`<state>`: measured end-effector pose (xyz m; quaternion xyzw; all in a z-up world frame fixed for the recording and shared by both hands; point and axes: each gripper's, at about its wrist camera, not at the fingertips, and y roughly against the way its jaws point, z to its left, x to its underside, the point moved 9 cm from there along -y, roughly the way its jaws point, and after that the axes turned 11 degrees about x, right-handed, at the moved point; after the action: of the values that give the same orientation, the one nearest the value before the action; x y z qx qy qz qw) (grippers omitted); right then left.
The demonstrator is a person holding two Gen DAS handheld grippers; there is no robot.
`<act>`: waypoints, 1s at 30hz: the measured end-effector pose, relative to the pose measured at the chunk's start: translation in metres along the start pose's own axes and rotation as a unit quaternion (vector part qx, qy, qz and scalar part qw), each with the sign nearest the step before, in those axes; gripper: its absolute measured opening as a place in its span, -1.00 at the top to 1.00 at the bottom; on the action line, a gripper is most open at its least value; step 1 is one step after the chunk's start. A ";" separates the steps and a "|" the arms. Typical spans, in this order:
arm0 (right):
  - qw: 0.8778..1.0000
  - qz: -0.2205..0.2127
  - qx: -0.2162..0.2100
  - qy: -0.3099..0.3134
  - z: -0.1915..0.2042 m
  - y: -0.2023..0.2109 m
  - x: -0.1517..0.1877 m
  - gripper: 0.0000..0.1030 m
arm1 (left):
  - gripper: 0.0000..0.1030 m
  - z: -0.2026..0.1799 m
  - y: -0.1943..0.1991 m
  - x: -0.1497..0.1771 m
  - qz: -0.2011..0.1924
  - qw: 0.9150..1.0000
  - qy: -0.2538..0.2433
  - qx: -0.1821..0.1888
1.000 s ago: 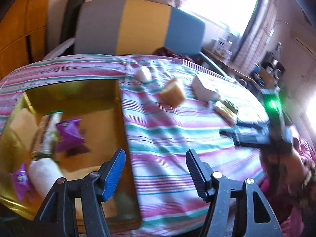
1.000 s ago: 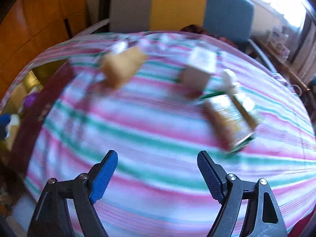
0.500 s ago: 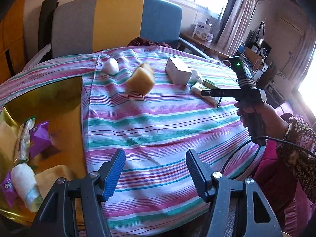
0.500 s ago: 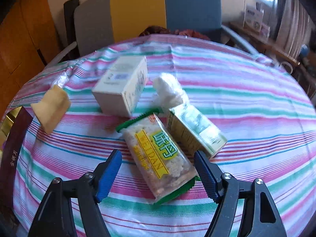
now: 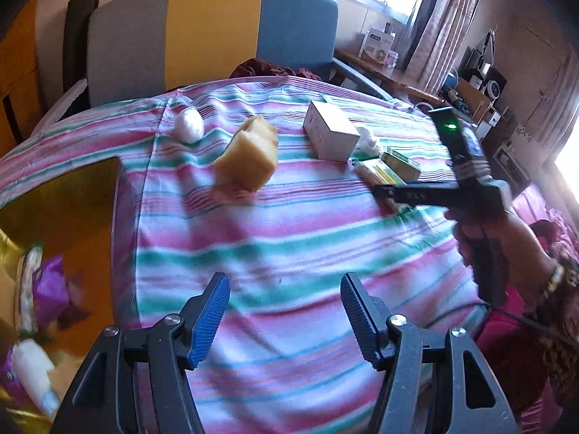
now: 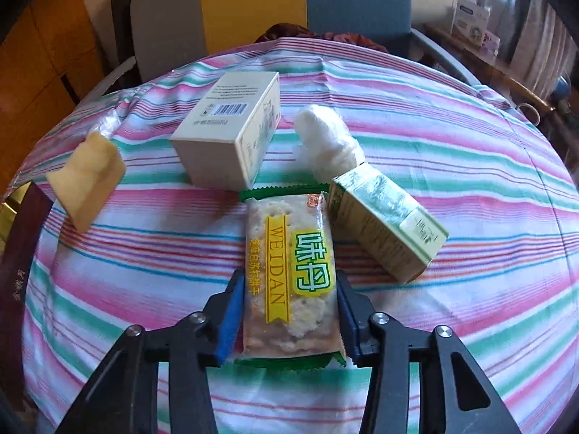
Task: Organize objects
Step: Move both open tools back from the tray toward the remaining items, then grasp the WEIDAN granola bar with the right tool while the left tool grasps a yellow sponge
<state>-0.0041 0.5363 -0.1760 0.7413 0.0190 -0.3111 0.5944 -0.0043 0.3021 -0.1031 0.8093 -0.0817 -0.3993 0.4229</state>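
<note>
Step in hand: pickup of the cracker packet (image 6: 289, 271). Right gripper (image 6: 289, 311) has both blue pads against the packet's long sides, near its 6 o'clock end, jaws closed in to packet width. Looks like a pinch, though I can't tell whether the packet is off the striped tablecloth (image 6: 470, 166) yet.

Around it in the right wrist view: green carton (image 6: 387, 224) touching or just beside the packet at 2 o'clock, white box (image 6: 231, 130) at 11 o'clock, white wrapped lump (image 6: 329, 141) at 12 o'clock, tan block (image 6: 87, 181) well apart at 9 o'clock.

Left gripper (image 5: 282, 311) is spread wide, nothing between the pads, hanging over bare cloth. Gold tray (image 5: 72, 217) sits at its 9 o'clock with a purple wrapper (image 5: 50, 289) and other snacks in it (likely the drop-off, my guess).

Next move, as I judge it: lift straight up so the packet clears the green carton without dragging it, then carry toward 9 o'clock to the tray. Wrapper is slick and crackers are brittle, so firm grip, no crushing.
</note>
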 end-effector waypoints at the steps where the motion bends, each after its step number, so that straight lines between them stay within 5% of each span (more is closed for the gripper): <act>1: 1.000 0.003 -0.004 0.002 0.004 0.001 0.001 0.09 | -0.25 0.001 -0.004 -0.005 0.000 1.000 -0.002 -0.006; 8: 1.000 0.008 -0.010 0.018 0.016 0.004 0.007 0.09 | -0.30 0.021 -0.032 -0.053 -0.003 0.996 -0.027 -0.080; 11: 1.000 0.009 -0.017 0.015 0.014 0.002 0.006 0.09 | -0.62 0.026 -0.051 -0.077 0.000 0.992 -0.058 -0.112; 22: 1.000 0.013 -0.021 0.012 0.015 0.002 0.005 0.08 | -0.61 0.051 -0.105 -0.098 0.025 0.985 -0.059 -0.160; 26: 1.000 0.011 -0.017 0.015 0.019 0.003 0.002 0.08 | -0.47 0.055 -0.114 -0.091 0.020 0.987 -0.053 -0.151; 27: 1.000 0.010 -0.016 0.016 0.019 0.003 0.002 0.08 | -0.16 0.057 -0.115 -0.089 0.016 0.987 -0.048 -0.153; 30: 1.000 0.008 -0.017 0.014 0.020 0.004 0.001 0.09 | -0.13 0.061 -0.115 -0.082 0.007 0.989 -0.030 -0.145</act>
<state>-0.0103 0.5165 -0.1747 0.7357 0.0271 -0.2957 0.6088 -0.1264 0.3748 -0.1617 0.7267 -0.0412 -0.4282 0.5356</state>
